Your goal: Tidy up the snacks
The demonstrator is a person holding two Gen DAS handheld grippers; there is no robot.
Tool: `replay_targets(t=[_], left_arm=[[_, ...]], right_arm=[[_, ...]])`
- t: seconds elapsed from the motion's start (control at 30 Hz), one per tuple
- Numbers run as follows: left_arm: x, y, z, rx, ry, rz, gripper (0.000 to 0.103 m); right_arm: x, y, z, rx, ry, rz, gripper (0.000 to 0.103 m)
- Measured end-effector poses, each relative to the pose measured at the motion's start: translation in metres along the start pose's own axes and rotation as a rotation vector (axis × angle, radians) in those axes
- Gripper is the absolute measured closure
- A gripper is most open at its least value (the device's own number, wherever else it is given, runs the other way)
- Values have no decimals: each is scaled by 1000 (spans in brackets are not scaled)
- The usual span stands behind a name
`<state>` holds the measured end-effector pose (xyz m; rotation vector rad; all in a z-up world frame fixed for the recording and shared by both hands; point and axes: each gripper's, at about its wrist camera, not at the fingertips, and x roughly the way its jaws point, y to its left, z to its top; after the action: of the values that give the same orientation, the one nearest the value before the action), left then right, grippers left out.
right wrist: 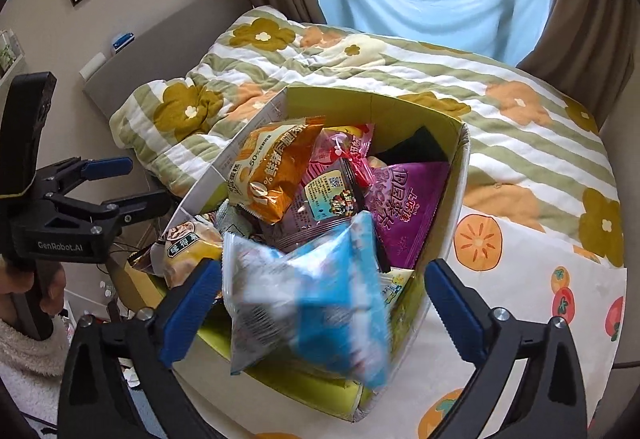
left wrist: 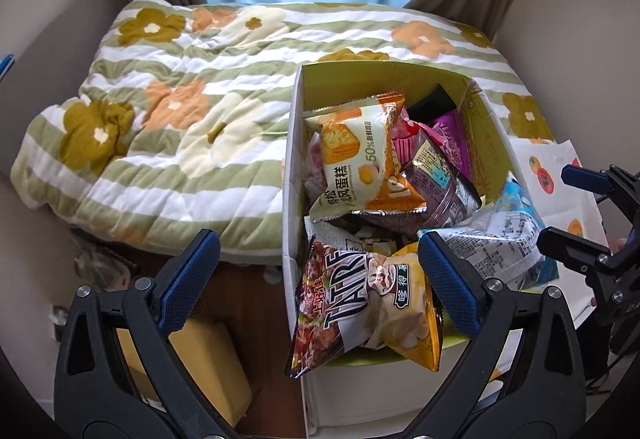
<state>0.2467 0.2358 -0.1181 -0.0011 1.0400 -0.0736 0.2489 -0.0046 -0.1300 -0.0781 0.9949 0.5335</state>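
A white cardboard box with a yellow-green inside (left wrist: 294, 143) (right wrist: 452, 199) stands on the bed, full of snack packets. A blue and white packet (right wrist: 308, 303) is motion-blurred between my right gripper's (right wrist: 324, 299) open fingers, above the box's near corner, touching neither pad; it shows at the box's right edge in the left wrist view (left wrist: 508, 235). My left gripper (left wrist: 320, 279) is open and empty over the box's near left corner, above a brown and yellow "TATRE" packet (left wrist: 360, 303). Each gripper shows in the other's view: the right one (left wrist: 580, 215), the left one (right wrist: 116, 183).
A green-striped flowered quilt (left wrist: 160, 127) (right wrist: 500, 111) covers the bed. A white cloth with orange fruit prints (right wrist: 520, 279) lies under the box on the right. Wooden floor and a yellow box (left wrist: 208, 367) lie below left. Curtains and a blue sheet hang behind.
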Motion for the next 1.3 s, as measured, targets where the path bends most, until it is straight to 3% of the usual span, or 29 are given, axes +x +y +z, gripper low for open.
replay_targets(t=[0.23, 0.53, 0.83, 0.9, 1.03, 1.3], left_arm=[[-23, -9, -18, -30, -27, 27, 4], [-108, -62, -55, -21, -164, 68, 4], [-196, -130, -117, -59, -336, -3, 3], [-214, -141, -132, -60, -384, 10, 0], [-237, -161, -157, -41, -456, 37, 0], [-245, -189, -181, 9, -503, 104, 0]], right_arm=[[-26, 4, -14, -12, -78, -25, 2], [-101, 3, -48, 17, -217, -24, 2], [-218, -10, -112, 94, -374, -195, 2], [-237, -11, -129, 119, -390, -240, 2], [-256, -14, -153, 154, -388, -298, 2], [-265, -12, -189, 182, -401, -382, 2]])
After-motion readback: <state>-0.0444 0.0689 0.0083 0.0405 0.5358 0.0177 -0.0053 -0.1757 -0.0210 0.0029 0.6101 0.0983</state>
